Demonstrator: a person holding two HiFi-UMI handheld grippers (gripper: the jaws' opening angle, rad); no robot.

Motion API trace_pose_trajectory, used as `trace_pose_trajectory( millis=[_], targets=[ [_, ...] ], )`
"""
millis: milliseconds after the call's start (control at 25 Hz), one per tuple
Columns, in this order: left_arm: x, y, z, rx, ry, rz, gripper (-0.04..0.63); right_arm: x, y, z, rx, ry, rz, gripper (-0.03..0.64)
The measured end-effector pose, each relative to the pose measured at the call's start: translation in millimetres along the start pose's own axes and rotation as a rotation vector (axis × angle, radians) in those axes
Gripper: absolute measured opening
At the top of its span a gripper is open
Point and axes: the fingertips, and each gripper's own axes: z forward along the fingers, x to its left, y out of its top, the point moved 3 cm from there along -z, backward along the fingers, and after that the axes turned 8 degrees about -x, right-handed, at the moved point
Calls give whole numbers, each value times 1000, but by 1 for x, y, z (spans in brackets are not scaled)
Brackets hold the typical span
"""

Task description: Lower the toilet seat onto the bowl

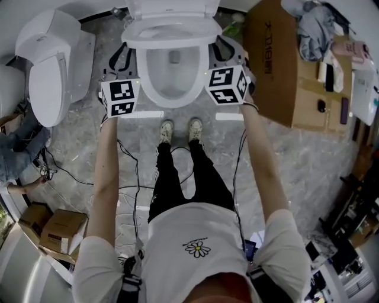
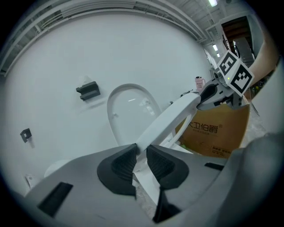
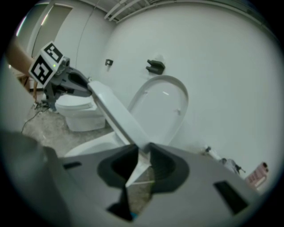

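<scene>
The white toilet seat (image 1: 169, 36) hangs part-way down, tilted between the raised lid (image 1: 172, 7) and the bowl (image 1: 148, 89). My left gripper (image 1: 125, 56) grips the seat's left edge and my right gripper (image 1: 220, 50) its right edge. In the left gripper view the seat (image 2: 171, 117) runs from between the left gripper (image 2: 141, 153) pads across to the other gripper, with the lid (image 2: 128, 111) upright behind. The right gripper view mirrors this: the seat (image 3: 115, 113) passes between the right gripper (image 3: 143, 153) pads, in front of the lid (image 3: 162, 108). Both sets of pads touch the rim.
A second toilet (image 1: 53, 59) stands at the left. A large cardboard box (image 1: 278, 59) sits close to the bowl's right. Cables (image 1: 127, 177) trail over the floor round the person's feet (image 1: 180, 130). Small boxes (image 1: 56, 228) lie lower left.
</scene>
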Motion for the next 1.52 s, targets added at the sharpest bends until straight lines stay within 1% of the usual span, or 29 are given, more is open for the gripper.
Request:
trace_pose_trajectory(
  millis=[160,240,400,560,960,1520],
  targets=[
    [-13,-18,-11,39,-53,26,92,12,-15,-9,26,16,-31,101],
    [-18,-25,-17,48,-67,39,94,20,-22,-13,35,26,-39,104],
    [-29,-40,-27,74,-95,37,98,33,-36,-20,61,46,-50,107],
    [-38,-50,-33,94,-134,60,103,41,-48,-25,84,62,-65,110],
    [-62,-85,-51,154,-193,77,112,69,-81,-37,149,114,-103,118],
    [-100,-147,-70,260,-276,84,120,112,-135,-47,237,221,-128,130]
  ],
)
